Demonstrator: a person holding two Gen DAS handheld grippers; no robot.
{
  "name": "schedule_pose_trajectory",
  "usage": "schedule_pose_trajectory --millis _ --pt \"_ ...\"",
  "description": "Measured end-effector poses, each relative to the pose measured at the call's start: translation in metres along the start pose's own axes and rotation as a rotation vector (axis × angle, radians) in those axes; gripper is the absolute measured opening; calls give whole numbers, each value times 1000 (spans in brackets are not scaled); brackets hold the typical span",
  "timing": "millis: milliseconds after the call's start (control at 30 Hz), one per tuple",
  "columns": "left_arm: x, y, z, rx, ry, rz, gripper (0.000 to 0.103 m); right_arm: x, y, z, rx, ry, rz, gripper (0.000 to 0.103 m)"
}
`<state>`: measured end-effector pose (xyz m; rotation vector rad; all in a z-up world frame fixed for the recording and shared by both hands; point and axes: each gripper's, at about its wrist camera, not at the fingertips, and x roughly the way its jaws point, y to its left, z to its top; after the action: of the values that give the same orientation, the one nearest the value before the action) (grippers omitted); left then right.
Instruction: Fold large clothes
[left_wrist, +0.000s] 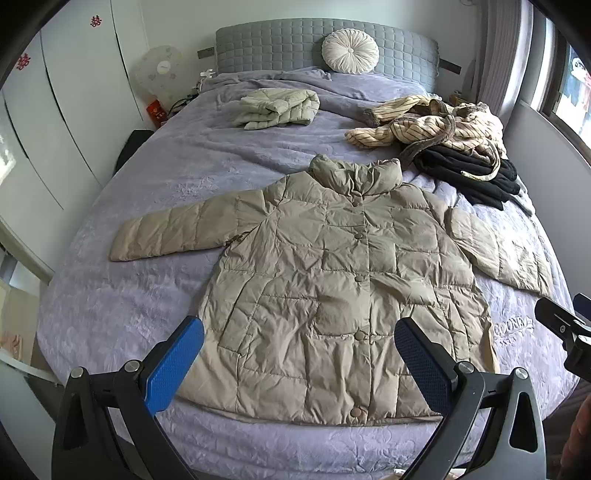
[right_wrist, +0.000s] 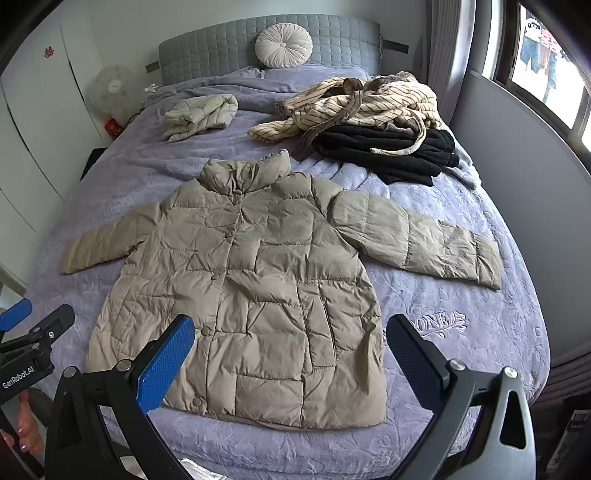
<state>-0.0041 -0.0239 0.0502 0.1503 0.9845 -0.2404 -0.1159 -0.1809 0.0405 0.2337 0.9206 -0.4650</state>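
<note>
A beige quilted puffer coat (left_wrist: 332, 280) lies flat and buttoned on the lavender bed (left_wrist: 122, 306), sleeves spread out to both sides; it also shows in the right wrist view (right_wrist: 251, 295). My left gripper (left_wrist: 299, 339) is open and empty, held above the coat's lower hem. My right gripper (right_wrist: 290, 339) is open and empty, above the coat's lower right part. The right gripper's tip shows at the right edge of the left wrist view (left_wrist: 561, 325). The left gripper's tip shows at the left edge of the right wrist view (right_wrist: 33, 325).
A folded beige jacket (left_wrist: 277, 107) lies near the headboard. A striped cream robe (left_wrist: 432, 122) sits on a black garment (left_wrist: 476, 173) at the far right. A round white cushion (left_wrist: 350, 51) leans on the grey headboard. White wardrobes stand left, a window right.
</note>
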Motion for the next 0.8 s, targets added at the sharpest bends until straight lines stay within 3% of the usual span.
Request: schedule_pose_trajectory --millis 800 --pt "-1 -2 1 -3 2 3 103 0 -1 0 3 -1 1 103"
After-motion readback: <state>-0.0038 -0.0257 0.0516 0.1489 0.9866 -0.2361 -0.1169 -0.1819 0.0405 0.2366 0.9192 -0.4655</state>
